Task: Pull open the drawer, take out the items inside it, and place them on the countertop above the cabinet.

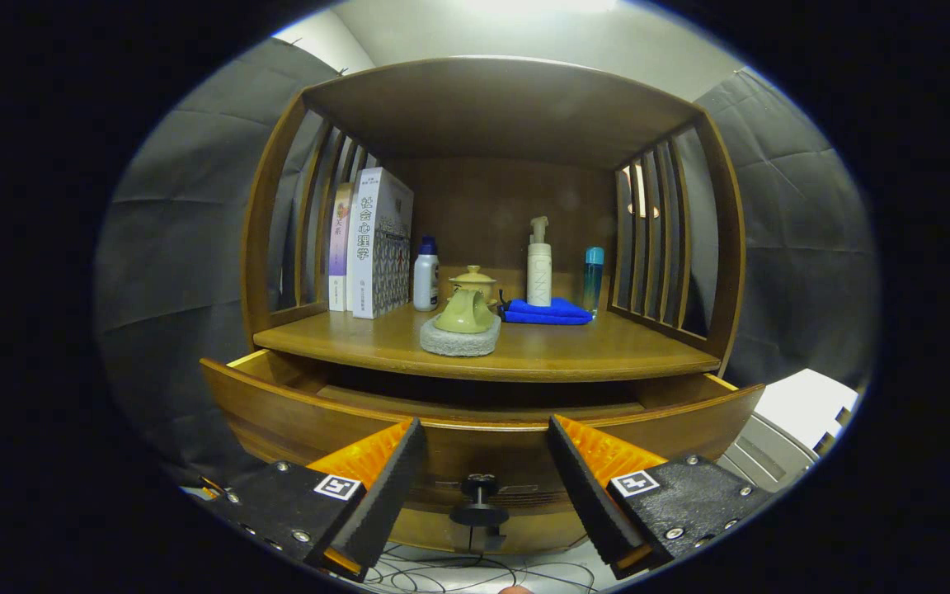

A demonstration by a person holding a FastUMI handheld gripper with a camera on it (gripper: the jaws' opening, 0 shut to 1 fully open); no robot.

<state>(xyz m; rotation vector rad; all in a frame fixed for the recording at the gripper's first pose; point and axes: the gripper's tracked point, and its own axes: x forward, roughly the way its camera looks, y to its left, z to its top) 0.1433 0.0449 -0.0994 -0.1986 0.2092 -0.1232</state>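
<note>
Two black-padded fingers [392, 487] of the gripper [483, 483] stand spread wide, holding nothing; between them sits the drawer's dark knob [479, 505], untouched; the wooden drawer [293, 417] is pulled partway out, its inside hidden behind its front; just above it lies the countertop [590, 351], bearing a green teapot [467, 307] on a grey stone-like pad [460, 338], a folded blue cloth [547, 312], a white bottle with blue cap [425, 275], a pump bottle [538, 264], a teal bottle [593, 279], and upright books [372, 243] at the slatted side; thin cables [458, 571] lie below the fingers.
</note>
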